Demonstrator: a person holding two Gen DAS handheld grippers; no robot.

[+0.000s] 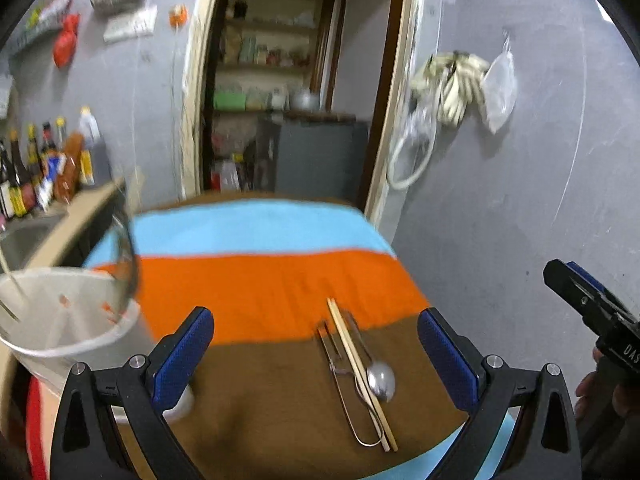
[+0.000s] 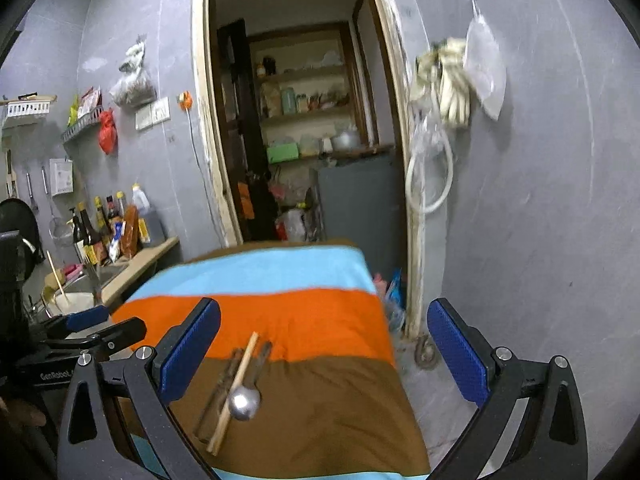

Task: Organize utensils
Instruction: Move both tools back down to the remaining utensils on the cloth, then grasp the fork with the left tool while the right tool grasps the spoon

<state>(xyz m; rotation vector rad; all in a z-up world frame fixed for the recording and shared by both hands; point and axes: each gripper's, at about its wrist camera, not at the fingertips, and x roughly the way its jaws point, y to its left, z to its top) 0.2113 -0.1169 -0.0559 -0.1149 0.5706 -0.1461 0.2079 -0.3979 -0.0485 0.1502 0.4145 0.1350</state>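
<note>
Both claws were wide open and held nothing. The left gripper and the right gripper hung above the striped cloth. The chopsticks, the spoon and what looked like metal tongs lay bunched together on the brown stripe. A white tub stood at the left, maybe meant for holding them.
</note>
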